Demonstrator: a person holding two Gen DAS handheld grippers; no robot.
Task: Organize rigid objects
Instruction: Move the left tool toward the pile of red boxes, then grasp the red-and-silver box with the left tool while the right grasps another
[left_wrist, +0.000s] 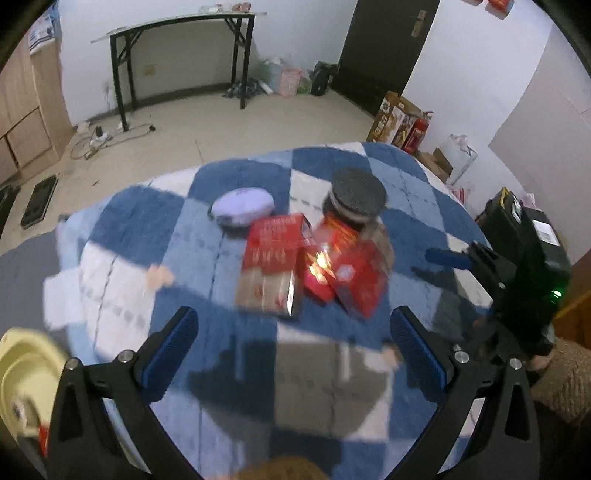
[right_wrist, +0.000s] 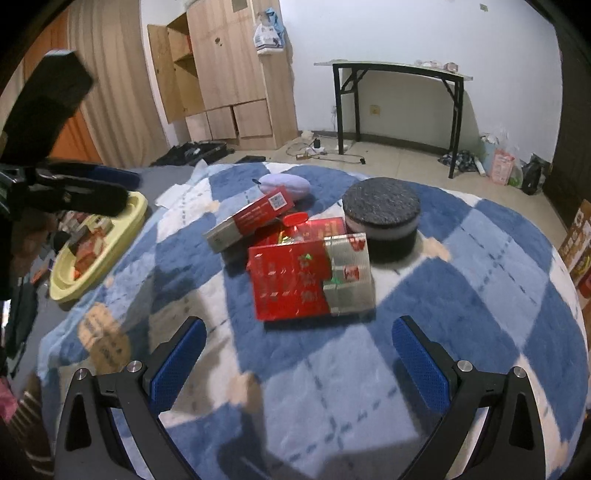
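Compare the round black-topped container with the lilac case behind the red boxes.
The round container is a tall upright cylinder with a dark speckled lid and a pale band; the lilac case is a low, smooth oval lying flat. The container stands right of the red boxes, the case behind them. Both rest on the blue checked blanket, ungripped.

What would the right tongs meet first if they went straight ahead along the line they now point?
Probably the flat red box with the silver end, lying on the blue checked blanket directly ahead of the open right tongs. Only bare blanket shows between them, though depth is hard to judge in this fisheye view.
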